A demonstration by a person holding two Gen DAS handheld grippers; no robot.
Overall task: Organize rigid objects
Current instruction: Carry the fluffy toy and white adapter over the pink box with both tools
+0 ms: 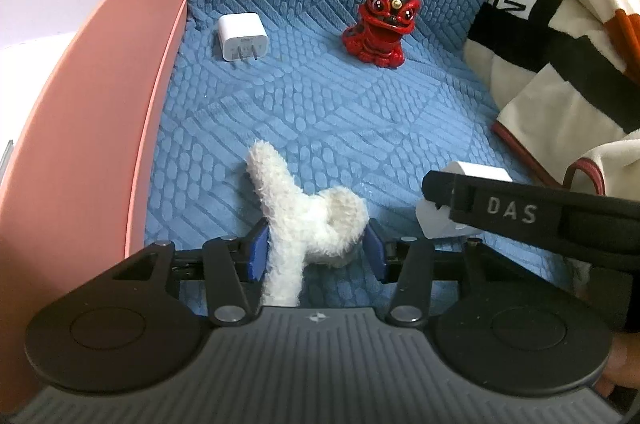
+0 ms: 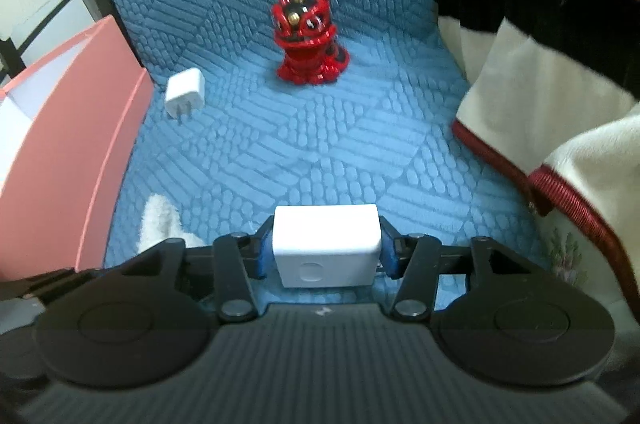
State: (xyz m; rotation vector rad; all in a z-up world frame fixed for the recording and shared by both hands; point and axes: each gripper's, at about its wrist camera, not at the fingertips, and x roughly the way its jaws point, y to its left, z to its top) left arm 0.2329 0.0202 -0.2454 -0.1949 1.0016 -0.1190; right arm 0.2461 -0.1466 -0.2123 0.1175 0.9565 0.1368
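Two claws, both loaded. My left claw (image 1: 316, 250) is clenched on a white fuzzy toy (image 1: 308, 212), its blue pads pressing the plush from either side; one long furry limb sticks up and away from me, leaning toward the pink box (image 1: 100, 103). My right claw (image 2: 326, 248) is clamped across a white charger block (image 2: 326, 244), the pads on its two short ends, so the block's long axis runs crosswise between them.

What matters for the next move is the box. It stands at the left edge of the blue quilted cushion (image 1: 340, 111), its pink wall just beside my left claw and well apart from my right one. I judge the left claw should go first: a short swing leftward and up over the rim. The right claw would have to cross the left one's path to get there.

Farther out, a small white plug adapter (image 1: 242, 37) lies prongs toward me near the box's far corner, and a red lion figurine (image 1: 378, 23) sits upright to its right. Both are untouched. A striped blanket (image 1: 560, 55) crowds the right side.
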